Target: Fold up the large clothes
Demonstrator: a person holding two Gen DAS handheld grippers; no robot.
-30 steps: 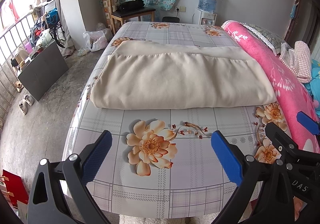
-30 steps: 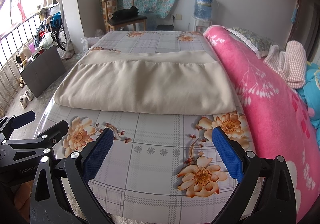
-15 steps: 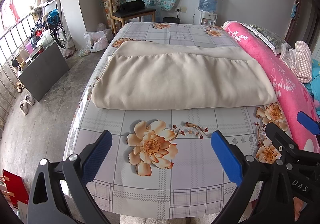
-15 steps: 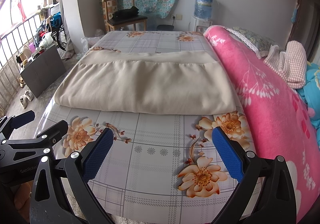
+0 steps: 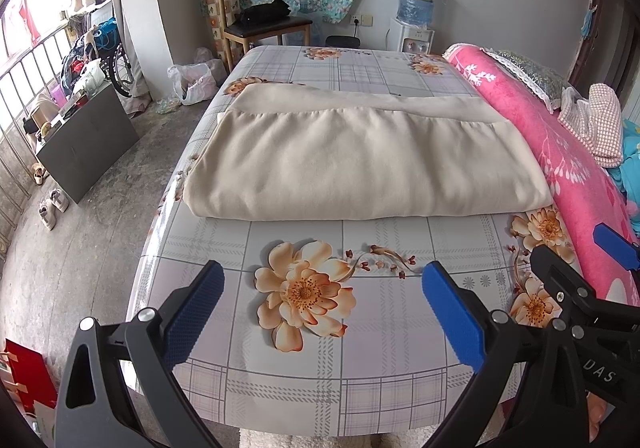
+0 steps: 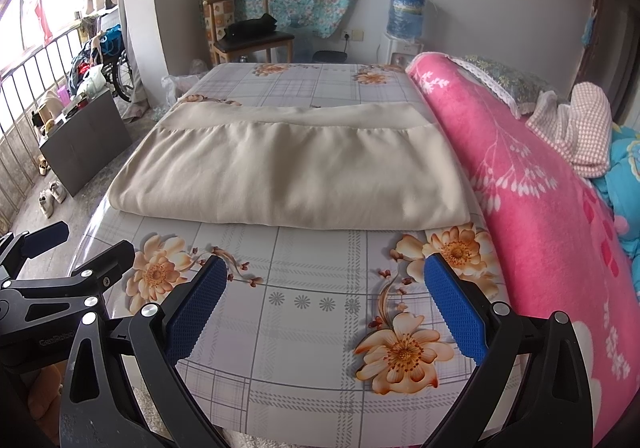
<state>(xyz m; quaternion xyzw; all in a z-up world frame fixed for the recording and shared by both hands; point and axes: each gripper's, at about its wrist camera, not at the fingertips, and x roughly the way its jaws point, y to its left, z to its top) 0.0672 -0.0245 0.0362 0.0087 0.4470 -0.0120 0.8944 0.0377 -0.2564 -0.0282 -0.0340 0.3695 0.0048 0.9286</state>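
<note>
- Almost nothing has changed over the last second: the beige garment [image 5: 360, 155] lies just as it did, and we keep both grippers hanging back over the near end of the bed [image 5: 360, 388], with only a slight drift of the view.
- We read that stillness as a pause between folds, since the garment already lies doubled, with a rounded fold line along its near edge and a flat band of a lower layer showing at its far edge.
- The garment spans the middle of the bed, its left end reaching the bed's left edge, its right end just beside the pink blanket [image 6: 540, 207] rolled along the right side.
- Our left gripper [image 5: 320, 312] is spread wide and holds nothing, hovering above the flowered sheet, well short of the garment's near edge.
- Our right gripper [image 6: 326, 300] is likewise spread wide and empty, level beside the left one and pointing the same way up the bed.
- We judge the next fold needs each gripper to go forward to a near corner of the garment; the thick doubled cloth may slip from a shallow pinch.
</note>
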